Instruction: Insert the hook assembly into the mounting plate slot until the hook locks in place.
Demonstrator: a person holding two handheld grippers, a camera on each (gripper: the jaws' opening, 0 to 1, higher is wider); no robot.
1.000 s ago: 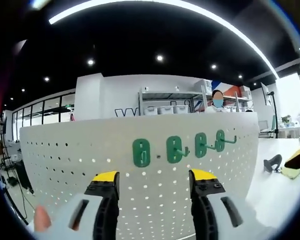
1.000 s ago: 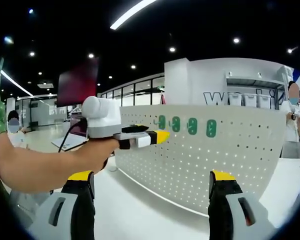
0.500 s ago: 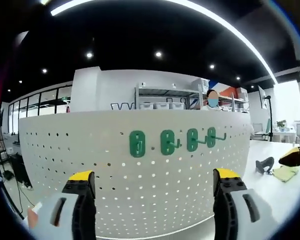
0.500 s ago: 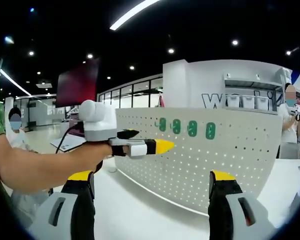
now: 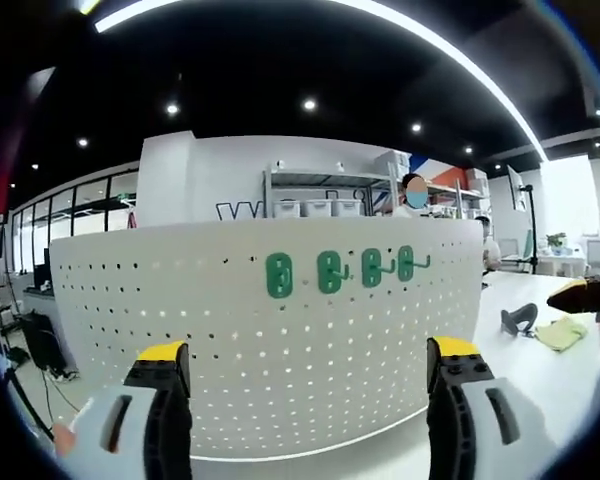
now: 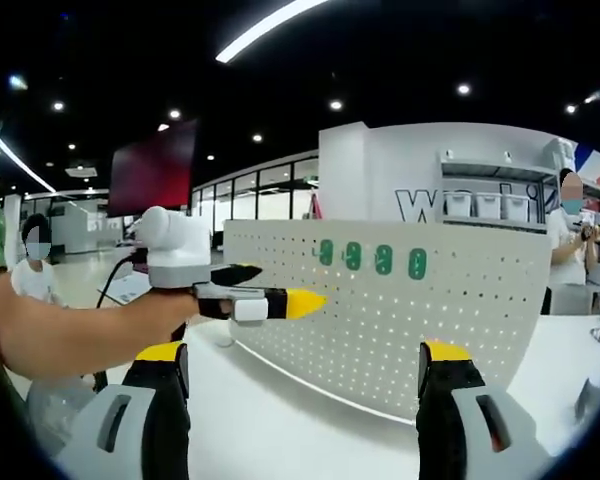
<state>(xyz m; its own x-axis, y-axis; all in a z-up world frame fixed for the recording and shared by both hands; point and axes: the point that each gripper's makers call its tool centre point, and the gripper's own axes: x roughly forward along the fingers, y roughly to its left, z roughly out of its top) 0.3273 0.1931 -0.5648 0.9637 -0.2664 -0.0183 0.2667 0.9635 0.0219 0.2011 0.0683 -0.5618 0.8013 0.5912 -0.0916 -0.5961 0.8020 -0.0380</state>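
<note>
**Both grippers backed off from the pegboard, four green hooks seated along its top edge**

Showroom lighting and dark ceiling sit behind a white table (image 6: 280,420) on which a curved white perforated mounting plate (image 5: 280,340) stands upright. Along the plate's top edge runs a row of four green hook assemblies (image 5: 340,272), near the middle and toward the right end; the three on the right show prongs sticking out, the leftmost reads as a flat tab. In the right gripper view the same row (image 6: 370,258) sits high on the plate (image 6: 400,320), well apart from either tool.

Compared with a second ago, the plate and hooks look smaller in the left gripper view and the left gripper (image 5: 310,400) has gone from a narrower gap to jaws spread wide with nothing between them. That reads as a release and retreat, which suggests the last hook is already set in its slot; whether it has truly locked cannot be told from here.

From the right gripper view, the left gripper (image 6: 280,300) appears held in a hand out in front of the plate's left end, its yellow tips pointing at the plate without touching it. The right gripper (image 6: 305,400) also stands wide apart and empty.

On the table's far right lie a dark object (image 5: 520,320) and a yellow cloth (image 5: 562,332).
</note>
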